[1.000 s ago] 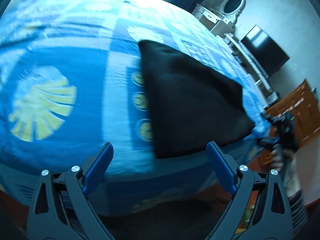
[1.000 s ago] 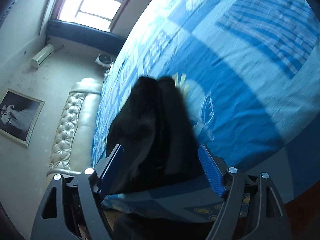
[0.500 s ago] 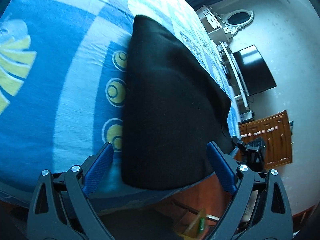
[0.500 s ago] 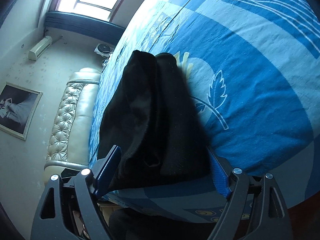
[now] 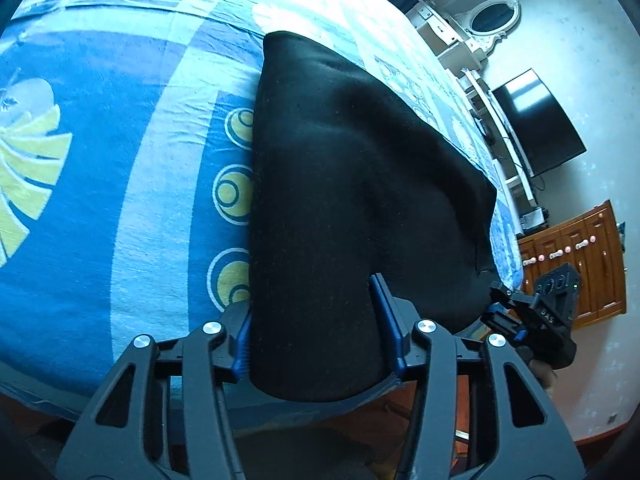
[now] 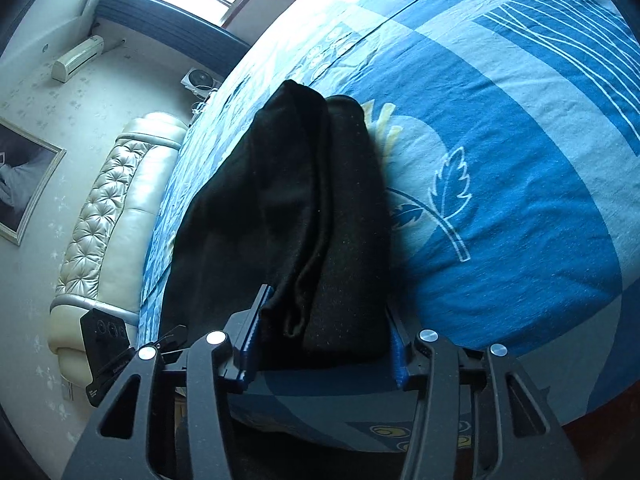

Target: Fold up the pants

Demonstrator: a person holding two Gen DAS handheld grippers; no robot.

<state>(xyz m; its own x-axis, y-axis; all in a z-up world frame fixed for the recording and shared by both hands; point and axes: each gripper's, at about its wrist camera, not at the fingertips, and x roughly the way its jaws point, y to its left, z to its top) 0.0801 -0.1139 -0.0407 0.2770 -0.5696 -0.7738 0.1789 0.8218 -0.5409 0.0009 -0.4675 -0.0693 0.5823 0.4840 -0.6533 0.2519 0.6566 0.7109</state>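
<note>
Both grippers clamp the near hem of the black pants [image 5: 340, 184] lying on the bed [image 5: 120, 152], left gripper [image 5: 312, 344] at 6 o'clock, right gripper [image 6: 324, 344] too; uneven lifting could skew the fold.

The pants [image 5: 340, 200] are matt black cloth, faintly fuzzy. The bedsheet [image 5: 120, 160] is woven cotton-like cloth, lightly creased. Each gripper, left gripper [image 5: 316, 344] and right gripper [image 6: 320, 344], is matt black plastic with shiny metal bolts. The headboard [image 6: 112, 200] is glossy tufted leather.
</note>
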